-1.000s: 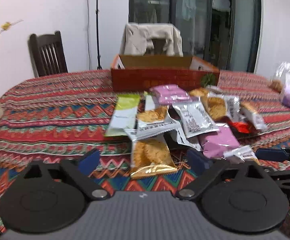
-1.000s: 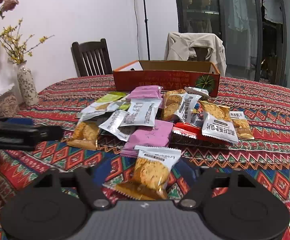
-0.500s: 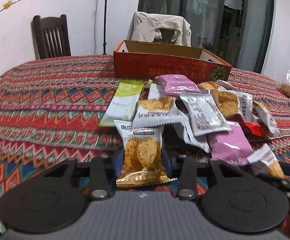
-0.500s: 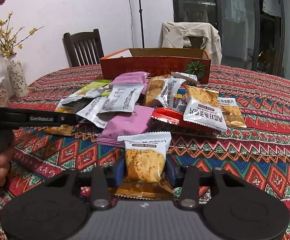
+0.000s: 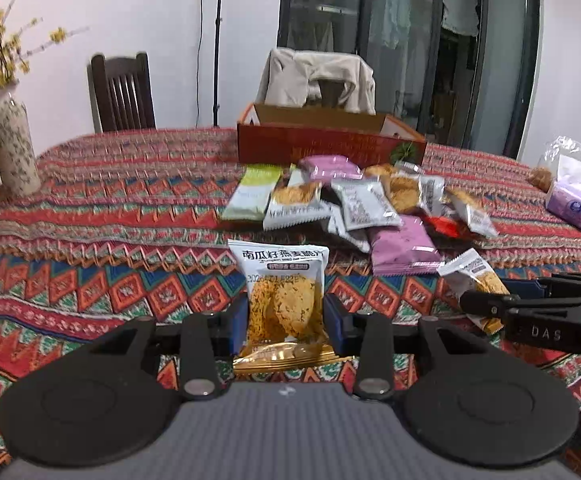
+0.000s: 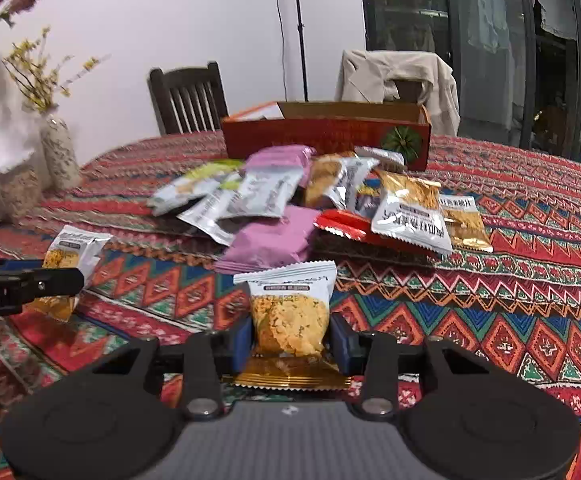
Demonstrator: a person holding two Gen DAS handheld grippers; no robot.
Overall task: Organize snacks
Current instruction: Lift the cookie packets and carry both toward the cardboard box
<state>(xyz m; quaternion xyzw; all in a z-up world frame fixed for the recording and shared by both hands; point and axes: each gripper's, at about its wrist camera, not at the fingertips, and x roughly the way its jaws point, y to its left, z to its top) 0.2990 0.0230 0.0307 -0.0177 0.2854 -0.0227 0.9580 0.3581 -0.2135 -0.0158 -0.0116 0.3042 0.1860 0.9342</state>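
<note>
Item one: a cracker packet [image 5: 282, 300], white top and gold hem, stands upright and is pinched at both side edges by the fingers [image 5: 234, 330] of the left gripper [image 5: 284, 328]. It appears lifted just clear of the counter [image 5: 102, 240], though the low viewing angle leaves that uncertain.

Item two: a second cracker packet [image 6: 290, 316] of the same kind is pinched the same way in the right gripper [image 6: 290, 344], gold hem hanging below the blue pads.

Remaining stock: a loose pile of snacks [image 6: 290, 204] lies overlapping in mid-counter, just in front of a red open-topped box [image 6: 326, 140] at the far side. The box interior is not visible from either camera.

Assessment of the step in hand: both packets are secured and the likely destination is the box. The grip sits on the packet edges over brittle contents, so pressure should be firm enough to prevent slipping, no firmer. Carry both high enough to clear the pile, since a trailing hem could drag the top packets. The two grippers sit close together; send them over the box wall one after the other and release low inside.
</note>
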